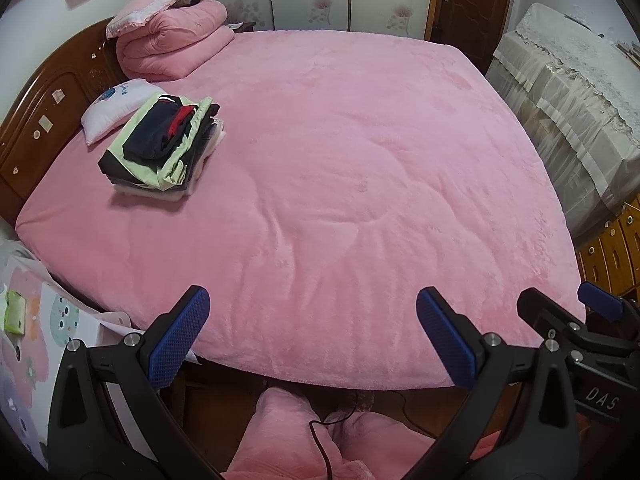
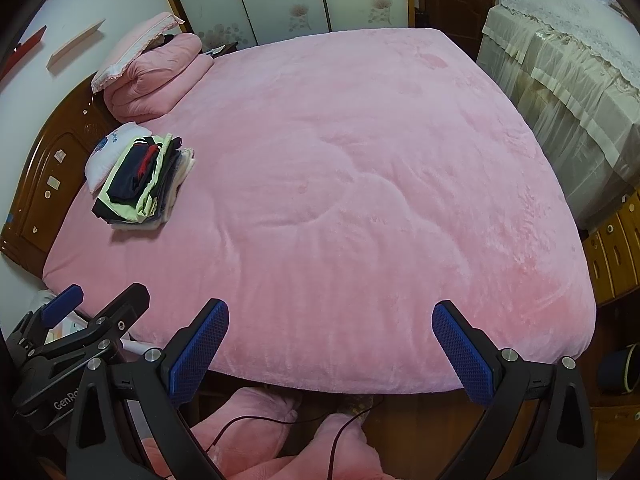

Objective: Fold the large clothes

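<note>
A stack of folded clothes (image 1: 160,148) (image 2: 140,184), dark navy with a red stripe on top and pale green beneath, lies on the left part of the pink bed cover (image 1: 360,160) (image 2: 360,180) near the headboard. No loose garment shows on the bed. My left gripper (image 1: 314,320) (image 2: 96,300) hangs open over the bed's near edge with nothing between its blue pads. Just to its right, my right gripper (image 2: 330,316) (image 1: 568,300) is open too and holds nothing. Both are far from the stack.
A folded pink quilt with a pillow on top (image 1: 172,40) and a small white pillow (image 1: 116,104) sit by the wooden headboard (image 1: 44,112). A lace-covered cabinet (image 1: 568,92) stands on the right. A person's pink-clad legs (image 1: 280,432) and a dark cable (image 1: 320,440) are below the grippers.
</note>
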The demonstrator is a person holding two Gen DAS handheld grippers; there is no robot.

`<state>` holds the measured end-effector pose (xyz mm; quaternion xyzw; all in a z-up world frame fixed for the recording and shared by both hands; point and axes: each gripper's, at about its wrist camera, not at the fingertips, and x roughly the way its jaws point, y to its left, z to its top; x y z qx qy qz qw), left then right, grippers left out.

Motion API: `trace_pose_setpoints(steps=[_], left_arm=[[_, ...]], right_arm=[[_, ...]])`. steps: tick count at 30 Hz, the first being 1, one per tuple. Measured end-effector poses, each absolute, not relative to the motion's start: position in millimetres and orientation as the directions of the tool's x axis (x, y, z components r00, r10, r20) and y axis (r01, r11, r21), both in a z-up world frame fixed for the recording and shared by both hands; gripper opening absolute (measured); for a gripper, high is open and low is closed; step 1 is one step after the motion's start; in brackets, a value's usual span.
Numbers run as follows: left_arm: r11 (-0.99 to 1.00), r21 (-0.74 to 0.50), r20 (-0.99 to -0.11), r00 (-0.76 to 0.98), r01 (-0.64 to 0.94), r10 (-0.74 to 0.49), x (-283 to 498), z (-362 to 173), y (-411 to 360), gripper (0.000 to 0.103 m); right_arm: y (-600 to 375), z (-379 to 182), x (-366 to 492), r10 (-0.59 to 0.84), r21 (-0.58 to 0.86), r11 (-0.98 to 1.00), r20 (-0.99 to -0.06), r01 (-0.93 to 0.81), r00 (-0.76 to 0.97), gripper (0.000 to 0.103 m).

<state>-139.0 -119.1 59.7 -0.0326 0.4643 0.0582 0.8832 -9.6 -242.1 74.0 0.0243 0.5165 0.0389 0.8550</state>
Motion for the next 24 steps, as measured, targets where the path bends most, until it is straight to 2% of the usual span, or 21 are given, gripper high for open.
trace_pose_setpoints(steps=[24], left_arm=[[0.998,0.013,-0.824,0.565,-0.069,0.050,-123,58,-107,0.102]], right_arm=[[-267,67,19,0.084,0.076,0.996,-0.887,-0.037,0.454,0.103]])
